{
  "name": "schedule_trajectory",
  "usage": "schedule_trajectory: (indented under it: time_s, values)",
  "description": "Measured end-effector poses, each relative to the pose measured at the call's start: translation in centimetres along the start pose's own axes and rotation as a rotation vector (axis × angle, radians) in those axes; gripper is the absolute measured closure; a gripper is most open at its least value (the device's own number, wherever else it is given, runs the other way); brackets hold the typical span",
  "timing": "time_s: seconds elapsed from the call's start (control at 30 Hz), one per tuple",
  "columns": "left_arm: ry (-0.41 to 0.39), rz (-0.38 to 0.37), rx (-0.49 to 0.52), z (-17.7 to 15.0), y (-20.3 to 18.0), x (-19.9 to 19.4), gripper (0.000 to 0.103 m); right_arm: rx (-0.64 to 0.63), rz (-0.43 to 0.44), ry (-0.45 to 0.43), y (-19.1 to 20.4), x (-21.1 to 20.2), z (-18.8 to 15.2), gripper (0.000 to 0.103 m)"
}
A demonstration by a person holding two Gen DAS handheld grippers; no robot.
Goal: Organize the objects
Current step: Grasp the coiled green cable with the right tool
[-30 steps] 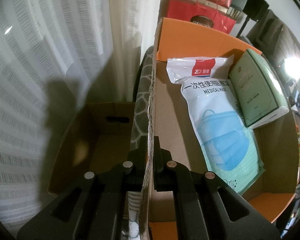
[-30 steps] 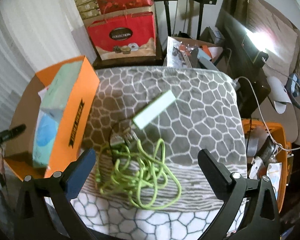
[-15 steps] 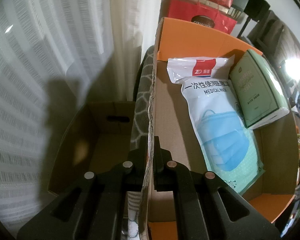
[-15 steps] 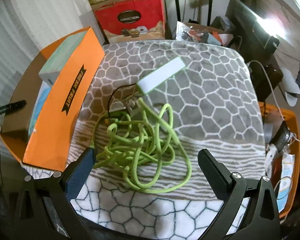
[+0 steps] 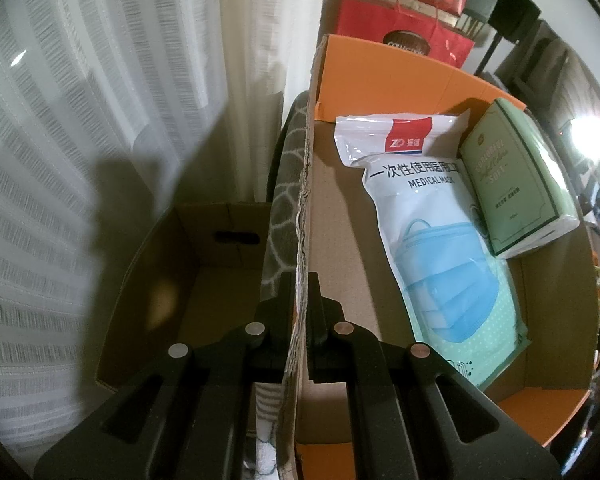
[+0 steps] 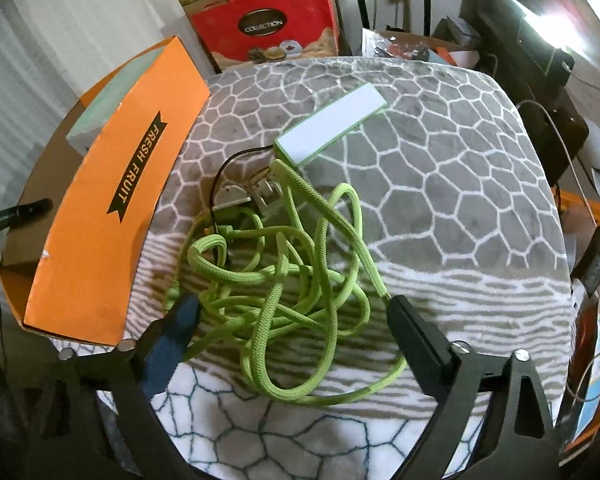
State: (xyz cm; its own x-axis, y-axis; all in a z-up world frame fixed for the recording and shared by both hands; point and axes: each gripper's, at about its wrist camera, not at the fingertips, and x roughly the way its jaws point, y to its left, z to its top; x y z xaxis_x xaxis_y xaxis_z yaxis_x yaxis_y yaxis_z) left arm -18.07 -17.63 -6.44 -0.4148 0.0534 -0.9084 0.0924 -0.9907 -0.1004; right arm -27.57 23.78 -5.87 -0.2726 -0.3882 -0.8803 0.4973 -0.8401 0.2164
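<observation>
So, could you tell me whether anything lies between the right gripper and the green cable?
Nothing visible does. The right gripper, its fingers just closing, straddles the green cable tangled on the patterned blanket; the pads do not press it yet.

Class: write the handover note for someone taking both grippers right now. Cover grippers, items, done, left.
Left gripper: shut on the orange box wall, steadying it.
Right gripper: open, jaws just closing, straddling the green cable heap on the blanket; not gripped yet.
Done: mask pack and tissue pack lie in the box.
Left: cable and white power bank, probably boxed next.
</observation>
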Motion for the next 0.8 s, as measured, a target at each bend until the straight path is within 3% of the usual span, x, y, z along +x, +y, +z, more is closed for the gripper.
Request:
schedule_trajectory:
  time_s: [0.13, 0.23, 0.47, 0.53, 0.8]
  values:
    - [0.000, 0.001, 0.000, 0.0, -0.1, 0.0, 0.098, -0.013, 0.044, 0.004, 0.9, -0.1, 0.2, 0.059]
    - [0.001, 0.003, -0.001, 0.0, -0.1, -0.1, 0.098, -0.039, 0.012, -0.013, 1.7, -0.7, 0.3, 0.072]
    - [0.000, 0.000, -0.005, 0.0, -0.2, -0.1, 0.098, -0.024, 0.025, -0.059, 1.9, -2.8, 0.8, 0.086]
    - [0.001, 0.000, -0.005, 0.0, -0.2, -0.1, 0.099, -0.023, 0.020, -0.082, 1.9, -3.9, 1.1, 0.097]
    - [-0.001, 0.003, -0.016, 0.0, -0.2, -0.2, 0.099, -0.047, 0.019, -0.135, 2.6, -7.2, 2.2, 0.097]
